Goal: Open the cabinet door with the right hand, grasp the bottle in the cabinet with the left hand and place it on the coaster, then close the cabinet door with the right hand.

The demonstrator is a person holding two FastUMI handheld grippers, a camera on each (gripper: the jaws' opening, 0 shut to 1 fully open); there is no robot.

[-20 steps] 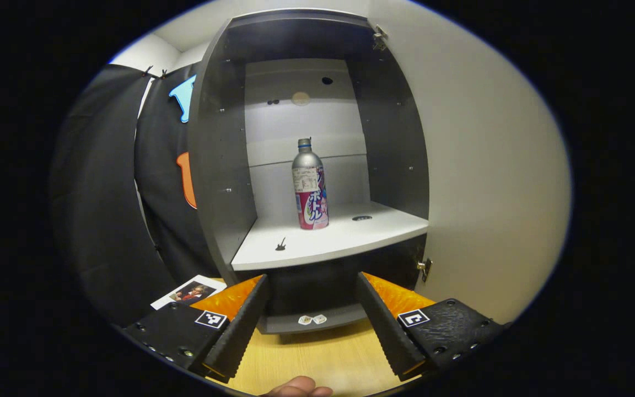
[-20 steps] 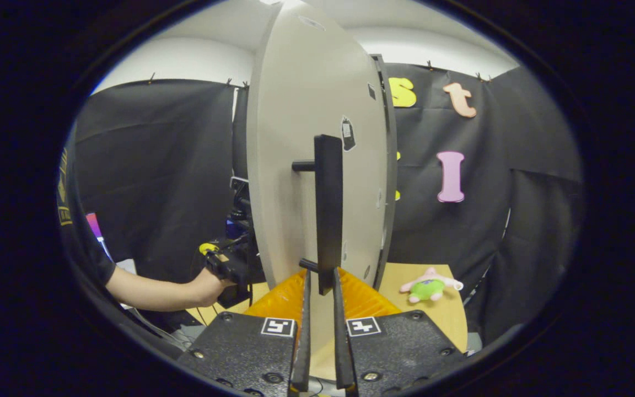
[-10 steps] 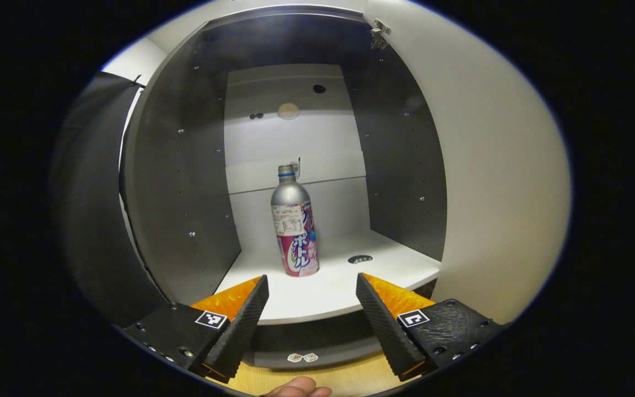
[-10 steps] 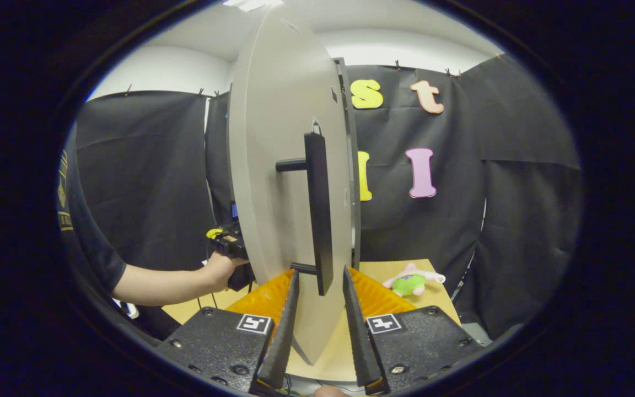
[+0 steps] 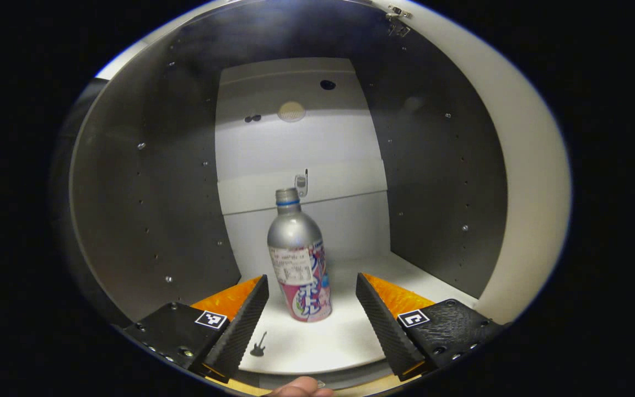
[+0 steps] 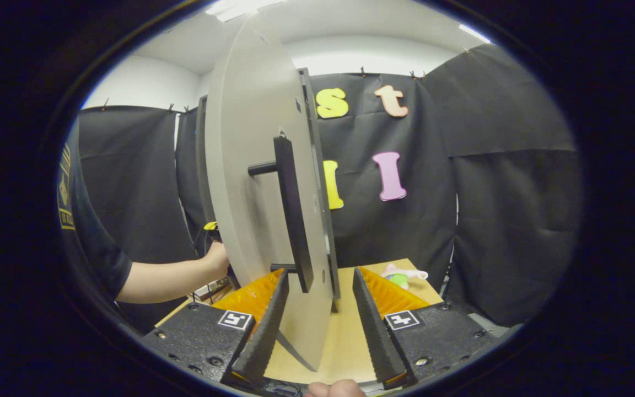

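Observation:
A silver bottle [image 5: 300, 259] with a pink and white label stands upright on the cabinet's white shelf [image 5: 317, 342]. My left gripper [image 5: 312, 314] is open inside the cabinet, one finger on each side of the bottle's lower part, not touching it. In the right gripper view the pale cabinet door [image 6: 251, 198] stands open, edge-on, with its dark bar handle [image 6: 292, 215]. My right gripper [image 6: 317, 314] is open; the handle's lower end sits between the fingers with gaps on both sides. A person's forearm [image 6: 174, 275] reaches behind the door.
Grey side walls [image 5: 146, 209] of the cabinet close in on both sides of the left gripper. The open door [image 5: 532, 182] stands at its right. A wooden table [image 6: 345, 342] lies under the door, with a small green and pink plush toy [image 6: 400, 275] at its far edge.
My left gripper has moved forward into the cabinet until its fingers flank the bottle. My right gripper has gone from shut on the door handle to open, and the door swung wider.

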